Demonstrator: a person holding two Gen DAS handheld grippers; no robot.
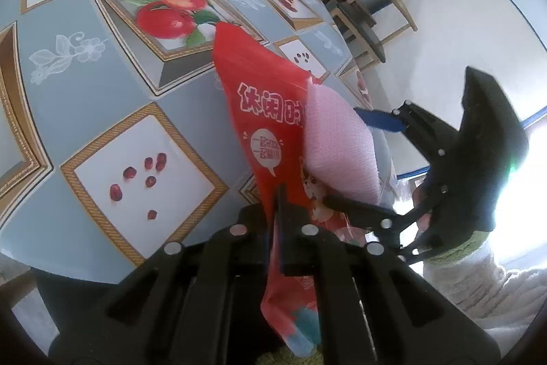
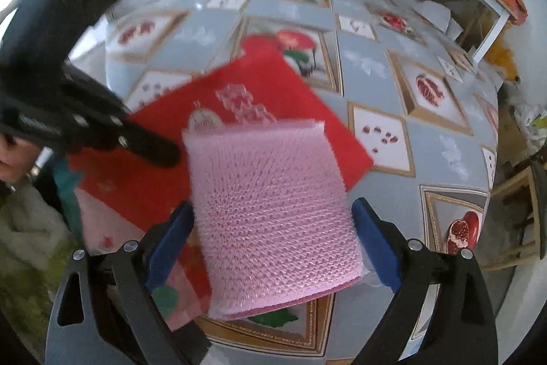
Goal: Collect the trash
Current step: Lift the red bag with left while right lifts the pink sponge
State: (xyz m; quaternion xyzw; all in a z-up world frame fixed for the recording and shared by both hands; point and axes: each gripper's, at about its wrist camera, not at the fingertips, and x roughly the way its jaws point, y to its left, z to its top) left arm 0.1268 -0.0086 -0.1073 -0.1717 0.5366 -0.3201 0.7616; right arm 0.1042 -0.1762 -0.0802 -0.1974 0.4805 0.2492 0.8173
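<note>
Left gripper [image 1: 273, 228] pinching red snack bag [image 1: 263, 112] tight, bag's lower end hiding behind jaws; right gripper [image 2: 273, 238] spreading wide around pink sponge [image 2: 273, 211], contact unclear.

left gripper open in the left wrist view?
No. The left gripper has its jaws shut on the red wrapper, which runs up out of them.

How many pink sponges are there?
1. The pink sponge sits between the open jaws of the right gripper, in front of the red snack bag that the left gripper pinches. More could be hidden outside the views.
</note>
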